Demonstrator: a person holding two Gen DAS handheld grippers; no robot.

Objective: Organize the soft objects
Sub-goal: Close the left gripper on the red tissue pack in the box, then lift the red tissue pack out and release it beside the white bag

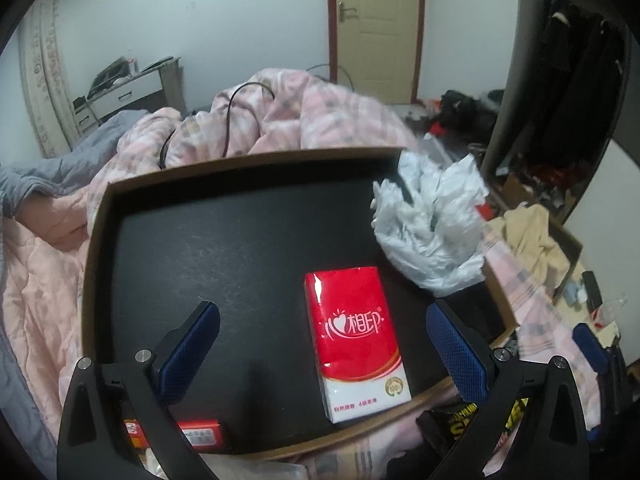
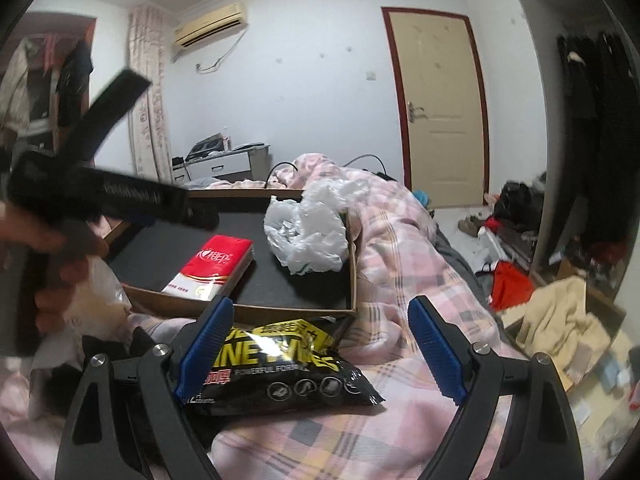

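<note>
A shallow cardboard box [image 1: 96, 240] with a black floor lies on the bed. Inside it lie a red and white tissue pack [image 1: 356, 340] and a crumpled white plastic bag [image 1: 432, 220]; both also show in the right wrist view, tissue pack [image 2: 212, 268], bag [image 2: 308, 236], box [image 2: 354, 264]. My left gripper [image 1: 320, 340] is open and empty above the box, the tissue pack between its fingers. My right gripper [image 2: 320, 344] is open and empty just above a black and yellow wipes pack [image 2: 280, 372] on the bedspread, in front of the box.
A pink plaid quilt [image 2: 420, 248] covers the bed around the box. A second small red pack [image 1: 200, 434] lies at the box's near edge. A clear plastic bag [image 2: 96, 300] sits left of the wipes. Clothes and boxes [image 2: 560, 320] clutter the floor at right.
</note>
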